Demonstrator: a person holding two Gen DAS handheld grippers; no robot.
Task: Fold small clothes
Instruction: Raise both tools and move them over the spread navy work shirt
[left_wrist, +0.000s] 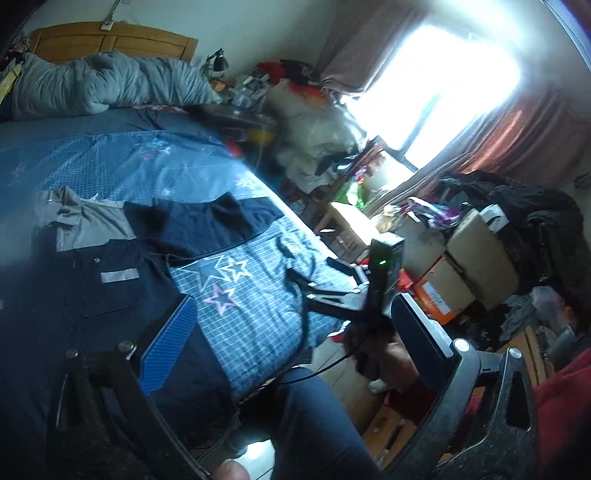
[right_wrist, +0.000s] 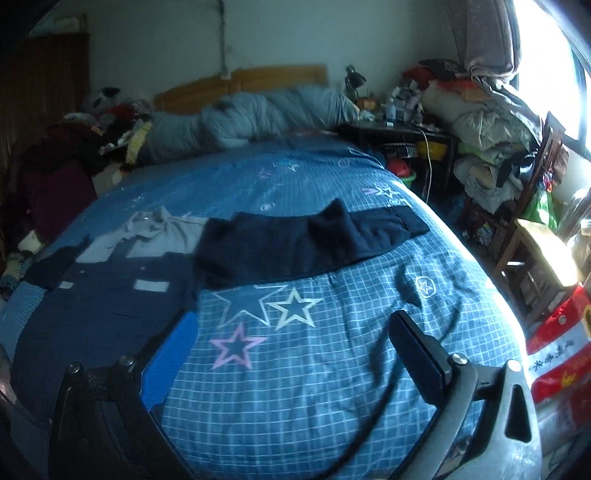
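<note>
1. Shirt (right_wrist: 110, 295): a navy work shirt with a grey collar lies flat, front up, on the left part of the bed (right_wrist: 332, 387), with one sleeve (right_wrist: 306, 240) stretched out to the right over the star-print cover. It looks unfolded, so the folding is probably at its start.

2. Left gripper (left_wrist: 291, 332): jaws spread wide, holding nothing, hovering over the near edge of the bed beside the shirt's hem. Right gripper (right_wrist: 291, 350): also released and empty, above bare cover, apart from the shirt.

3. Risk: a cable (right_wrist: 376, 413) trails across the cover near the right gripper; a sweep toward the sleeve could drag it onto the cloth or snag it.

4. Risk: the cover is soft and creased, so a low pinch could catch it along with the sleeve and pull both.

5. Risk: a grip on one layer only, or off the cuff, would likely let the sleeve sag and fold askew.

6. Risk: the shirt's lower part lies close to the bed edge and could slide off if tugged that way.

7. Hard to see: the shirt's hem and left side are hidden behind the gripper bodies in both views, and the far sleeve is only a dark patch at the left. Window (left_wrist: 436, 92) glare washes out the right side, and the dark cloth hides seams and buttons.
</note>
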